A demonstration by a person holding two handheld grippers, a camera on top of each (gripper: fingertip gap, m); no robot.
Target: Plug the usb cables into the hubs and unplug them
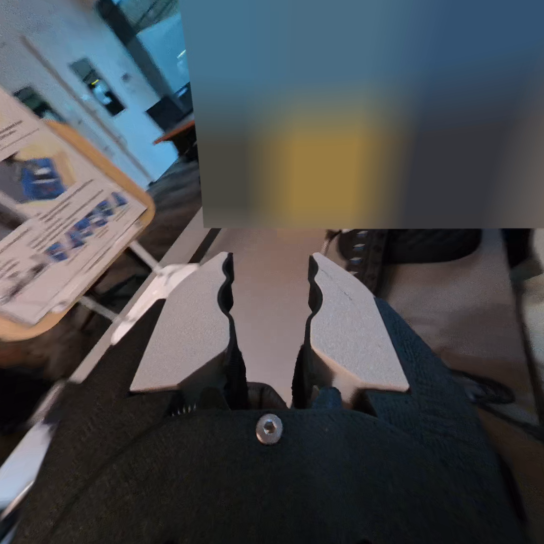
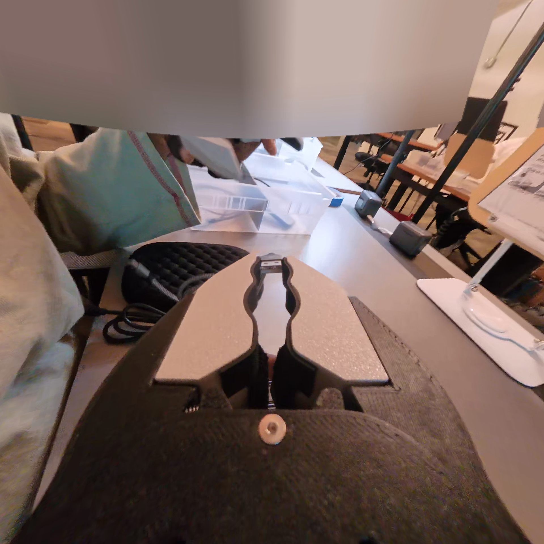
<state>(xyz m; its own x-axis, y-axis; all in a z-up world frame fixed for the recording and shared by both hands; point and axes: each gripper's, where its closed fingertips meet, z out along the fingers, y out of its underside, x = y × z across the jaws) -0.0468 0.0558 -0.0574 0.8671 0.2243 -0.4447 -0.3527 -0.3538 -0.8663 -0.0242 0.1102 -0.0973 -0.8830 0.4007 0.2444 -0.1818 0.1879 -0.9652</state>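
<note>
Holding the USB plug (image 2: 270,264) pinched at the right gripper (image 2: 270,266) tips, keep it level; left gripper (image 1: 270,265) jaws stand wide and empty; the hub (image 1: 357,253) probably needs steadying on the bench (image 2: 353,265).

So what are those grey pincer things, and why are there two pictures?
They are hand-held grippers, tools a person squeezes to pinch things. Each carries a camera looking along its jaws, so each picture shows one tool. The left gripper has its jaws apart and holds nothing. The right gripper pinches a USB plug at its tips. Beyond it on the grey table lie a black padded case, a coiled black cable, clear plastic boxes and a white stand base. The smooth blurry patches just hide people.
</note>
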